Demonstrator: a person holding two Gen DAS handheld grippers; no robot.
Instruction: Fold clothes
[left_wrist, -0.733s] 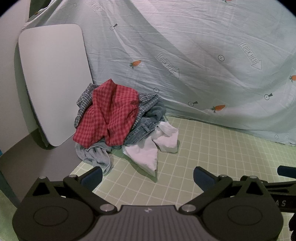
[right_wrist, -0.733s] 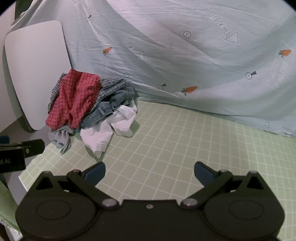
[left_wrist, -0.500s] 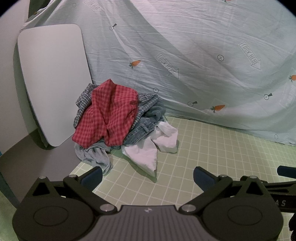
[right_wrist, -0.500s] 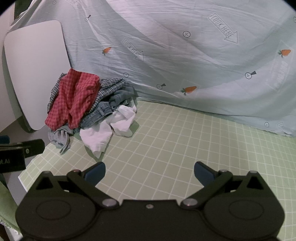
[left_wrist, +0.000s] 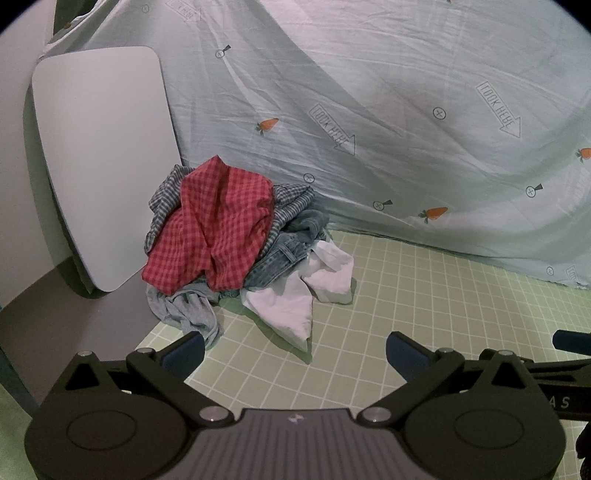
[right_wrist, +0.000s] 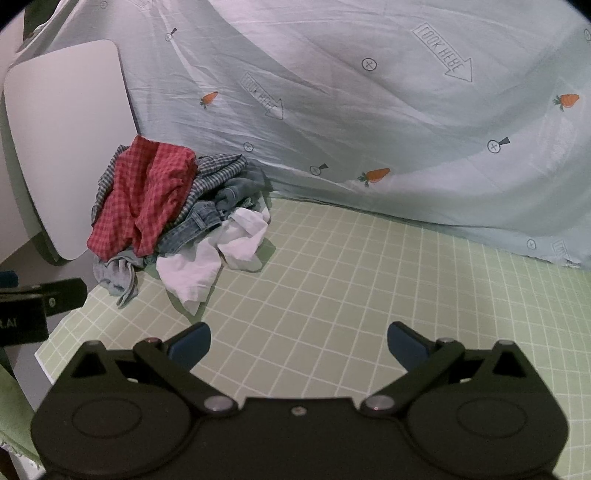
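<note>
A heap of crumpled clothes sits at the far left of the green grid mat (left_wrist: 424, 302) (right_wrist: 351, 277). A red checked shirt (left_wrist: 218, 229) (right_wrist: 144, 195) lies on top, over a blue checked shirt (left_wrist: 288, 206) (right_wrist: 218, 170), jeans (left_wrist: 284, 254) (right_wrist: 199, 221), a white garment (left_wrist: 295, 295) (right_wrist: 218, 254) and a pale blue-grey garment (left_wrist: 188, 310) (right_wrist: 118, 273). My left gripper (left_wrist: 295, 350) hovers open in front of the heap, nothing between its fingers. My right gripper (right_wrist: 299, 343) is open too, over bare mat to the right of the heap.
A white rounded board (left_wrist: 99, 155) (right_wrist: 66, 147) leans against the wall left of the heap. A pale sheet printed with carrots and arrows (left_wrist: 406, 110) (right_wrist: 369, 110) hangs behind the mat. Grey tabletop (left_wrist: 74, 314) borders the mat's left edge. The other gripper's finger shows at each frame's side.
</note>
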